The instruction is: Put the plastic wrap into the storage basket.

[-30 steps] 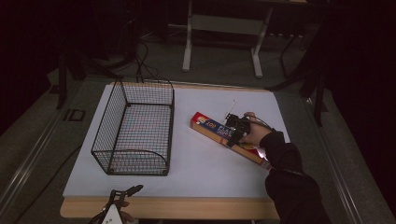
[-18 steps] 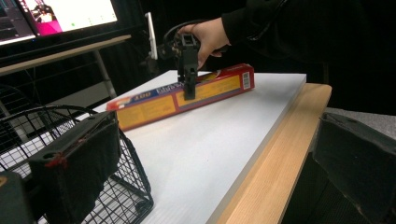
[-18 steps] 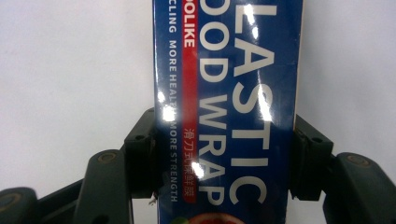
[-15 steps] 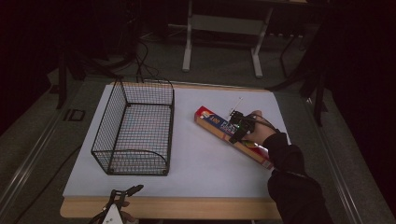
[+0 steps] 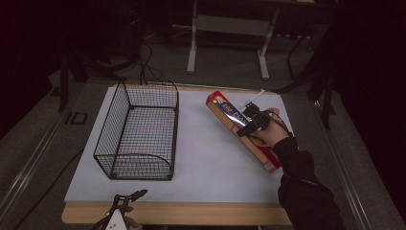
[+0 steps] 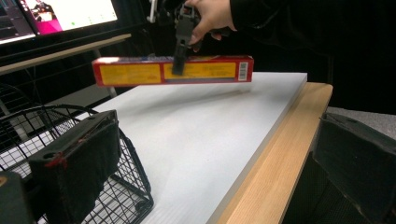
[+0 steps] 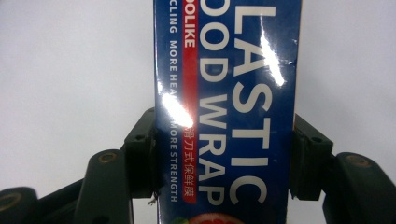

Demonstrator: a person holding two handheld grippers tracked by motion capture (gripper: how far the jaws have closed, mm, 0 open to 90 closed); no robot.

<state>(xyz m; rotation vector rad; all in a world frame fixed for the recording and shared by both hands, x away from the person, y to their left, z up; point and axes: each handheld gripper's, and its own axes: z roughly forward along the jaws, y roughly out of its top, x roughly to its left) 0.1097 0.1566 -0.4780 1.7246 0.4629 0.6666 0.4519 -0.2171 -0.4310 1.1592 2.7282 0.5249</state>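
Currently right gripper (image 5: pixel 252 122) clamped across plastic wrap box (image 5: pixel 242 130), lifted clear above bench (image 5: pixel 215 158) near right edge. Left gripper (image 5: pixel 125 205) jaws apart, at front edge. Wire basket (image 5: pixel 139 132) empty; likely drop-off, transfer pending.

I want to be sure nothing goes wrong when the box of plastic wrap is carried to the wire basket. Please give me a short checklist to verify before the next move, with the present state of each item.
1. Right gripper has the box clamped on both sides: ok.
2. Box is lifted off the table: ok, a gap shows in the left gripper view.
3. Box hangs level: ok.
4. Grip is near the box's middle: ok.
5. Basket is open on top and has nothing inside: ok.
6. Left gripper is out of the path, at the table's near edge: ok.
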